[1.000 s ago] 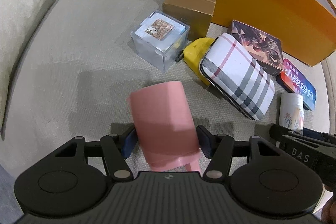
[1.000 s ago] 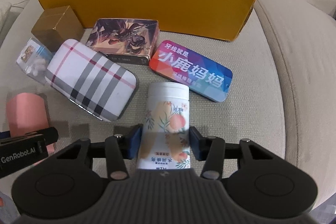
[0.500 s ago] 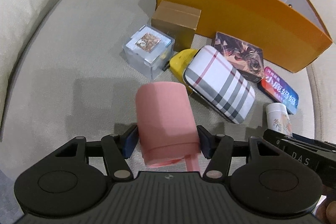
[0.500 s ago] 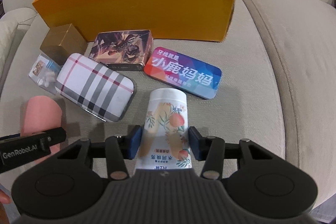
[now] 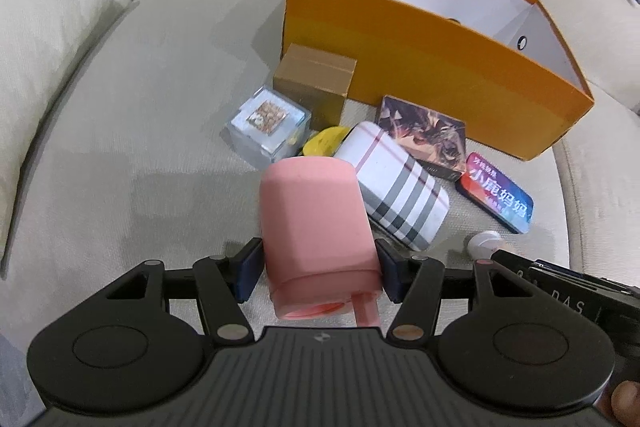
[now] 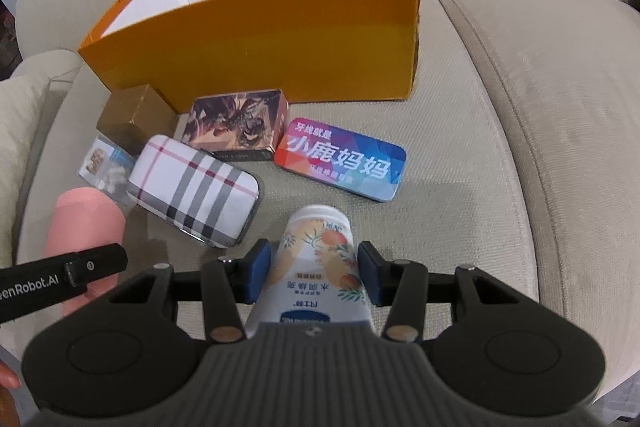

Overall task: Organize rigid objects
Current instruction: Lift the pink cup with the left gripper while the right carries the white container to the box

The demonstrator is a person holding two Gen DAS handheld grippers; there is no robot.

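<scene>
My left gripper [image 5: 318, 273] is shut on a pink cup [image 5: 316, 227], held above the sofa cushion with its base toward the other objects. My right gripper [image 6: 316, 277] is shut on a white bottle [image 6: 318, 267] with a fruit print, its cap pointing away. The pink cup [image 6: 84, 227] also shows at the left of the right wrist view, behind the left gripper's black body. An open orange box [image 5: 420, 63] with a white inside stands at the back of the cushion; the orange box [image 6: 280, 39] is empty as far as I see.
In front of the box lie a plaid case [image 6: 192, 187], a colourful flat tin [image 6: 340, 159], an illustrated card box [image 6: 236, 123], a brown carton [image 5: 316, 79], a clear cube box [image 5: 268, 131] and a yellow object [image 5: 324, 143]. A cushion [image 5: 44, 47] rises at the left.
Both grippers have risen from the cushion with the cup and the bottle in them. The box's white inside has come into view, and the objects below look smaller.
</scene>
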